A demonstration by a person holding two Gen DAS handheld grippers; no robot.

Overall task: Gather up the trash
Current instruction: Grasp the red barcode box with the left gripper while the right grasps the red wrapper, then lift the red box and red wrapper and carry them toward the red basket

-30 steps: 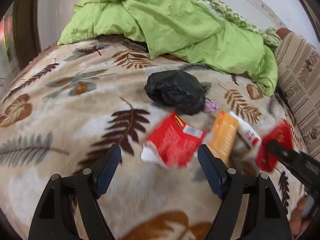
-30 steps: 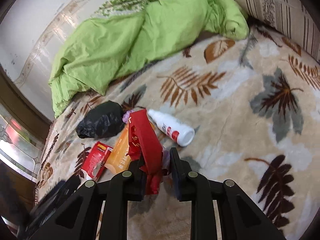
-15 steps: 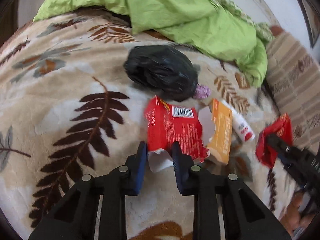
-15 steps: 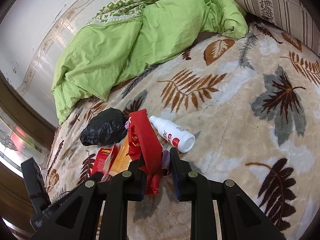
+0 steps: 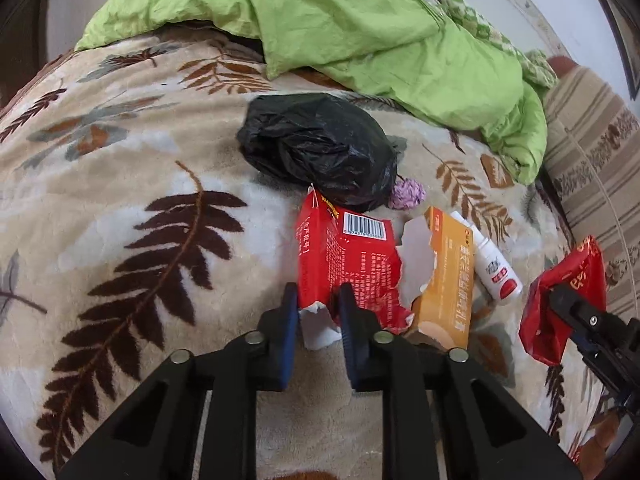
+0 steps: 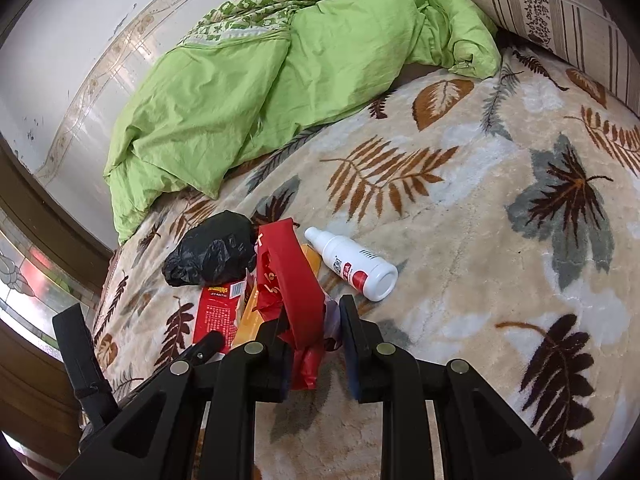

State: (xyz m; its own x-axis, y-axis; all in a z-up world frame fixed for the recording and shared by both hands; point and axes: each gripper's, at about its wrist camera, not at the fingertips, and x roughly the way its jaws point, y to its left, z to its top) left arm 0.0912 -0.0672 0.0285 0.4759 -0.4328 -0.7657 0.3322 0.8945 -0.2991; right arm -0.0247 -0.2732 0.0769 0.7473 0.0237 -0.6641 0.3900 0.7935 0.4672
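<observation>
Left hand-held gripper (image 5: 318, 308) just closing, pinching torn white edge of red box (image 5: 346, 264); could rip free on lift. Right hand-held gripper (image 6: 312, 320) clamped on red wrapper (image 6: 288, 280).

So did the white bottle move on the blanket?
No. In the right wrist view the white bottle lies in the same spot, just below the brown fern leaf printed on the blanket, cap end toward the camera.

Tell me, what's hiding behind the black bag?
A little purple crumpled thing peeks out beside the black bag; most of it is covered. Farther back lies the green quilt. Inside the bag cannot be seen.
</observation>
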